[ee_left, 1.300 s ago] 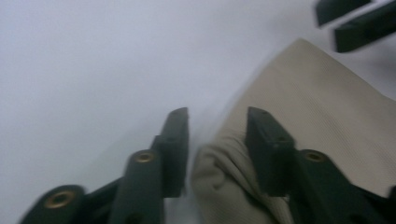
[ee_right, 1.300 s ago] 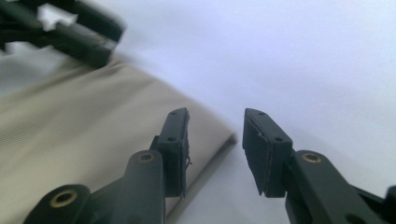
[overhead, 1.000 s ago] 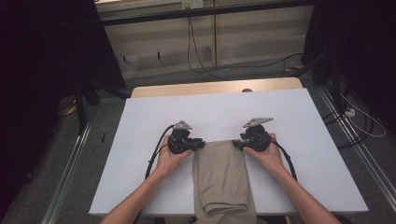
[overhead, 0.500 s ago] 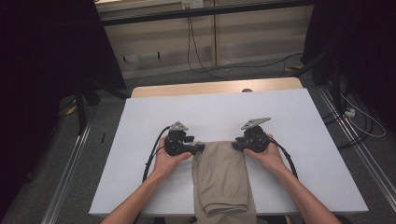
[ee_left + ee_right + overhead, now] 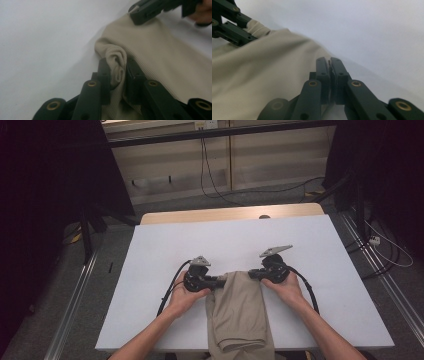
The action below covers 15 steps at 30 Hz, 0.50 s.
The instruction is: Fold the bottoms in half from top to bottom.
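The worktop (image 5: 165, 245) is a white surface, and most of it is bare. The beige garment (image 5: 239, 315) lies at the middle of the near edge. It is folded into a long narrow shape, and its lower end hangs a little over that edge, toward me. Its far end is a straight edge with two corners, and I hold one corner in each tool.

My left hand-held gripper (image 5: 216, 282) is clenched on the left corner. In the left gripper view, a small roll of the knit cloth (image 5: 116, 66) is squeezed between the two black jaws. My right hand-held gripper (image 5: 254, 274) is at the right corner. In the right gripper view its jaws are pressed together with a thin edge of cloth between them, so I judge that it is grasping the garment (image 5: 262, 75) too, but with only little fabric.

I think I hold both corners in this way so that the far edge stays straight and tight, and I can then lift or fold the cloth evenly, without wrinkles.

I cannot find any label, brand or writing on the garment, on the tools or on the worktop.
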### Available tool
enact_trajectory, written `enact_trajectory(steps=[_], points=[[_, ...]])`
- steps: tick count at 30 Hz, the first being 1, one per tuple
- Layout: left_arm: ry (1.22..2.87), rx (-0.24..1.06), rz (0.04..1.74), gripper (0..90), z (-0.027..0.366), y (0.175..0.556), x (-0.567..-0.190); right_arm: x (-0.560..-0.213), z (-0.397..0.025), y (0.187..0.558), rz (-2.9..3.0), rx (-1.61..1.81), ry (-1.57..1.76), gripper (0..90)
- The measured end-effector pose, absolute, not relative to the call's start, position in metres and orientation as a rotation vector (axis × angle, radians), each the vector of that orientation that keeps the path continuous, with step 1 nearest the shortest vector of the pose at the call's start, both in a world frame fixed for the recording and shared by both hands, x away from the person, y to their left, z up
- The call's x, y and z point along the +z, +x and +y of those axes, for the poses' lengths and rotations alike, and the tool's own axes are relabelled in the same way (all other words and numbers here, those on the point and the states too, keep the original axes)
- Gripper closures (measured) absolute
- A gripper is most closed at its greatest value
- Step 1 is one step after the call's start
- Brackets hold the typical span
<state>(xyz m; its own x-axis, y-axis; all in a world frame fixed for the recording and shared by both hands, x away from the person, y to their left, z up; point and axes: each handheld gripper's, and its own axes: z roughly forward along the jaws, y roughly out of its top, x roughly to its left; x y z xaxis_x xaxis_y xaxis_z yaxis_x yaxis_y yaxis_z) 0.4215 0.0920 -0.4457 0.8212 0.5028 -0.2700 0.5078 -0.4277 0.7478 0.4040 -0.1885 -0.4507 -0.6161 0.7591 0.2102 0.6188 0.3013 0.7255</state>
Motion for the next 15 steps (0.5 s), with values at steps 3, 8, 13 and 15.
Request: enact_trajectory(steps=[3,8,13,15], points=[[2.039,0.018,0.776,77.9,0.097,0.429,-0.436,-0.435,-0.194,0.404,2.320,1.287,1.275,86.6],[1.955,0.083,0.819,77.9,0.100,0.443,-0.419,-0.416,-0.199,0.412,2.204,1.347,1.296,86.8],[1.915,0.144,0.837,77.9,0.098,0.461,-0.403,-0.393,-0.196,0.430,2.139,1.348,1.287,86.7],[1.894,0.163,0.856,77.9,0.098,0.471,-0.398,-0.386,-0.196,0.437,2.115,1.354,1.292,86.8]])
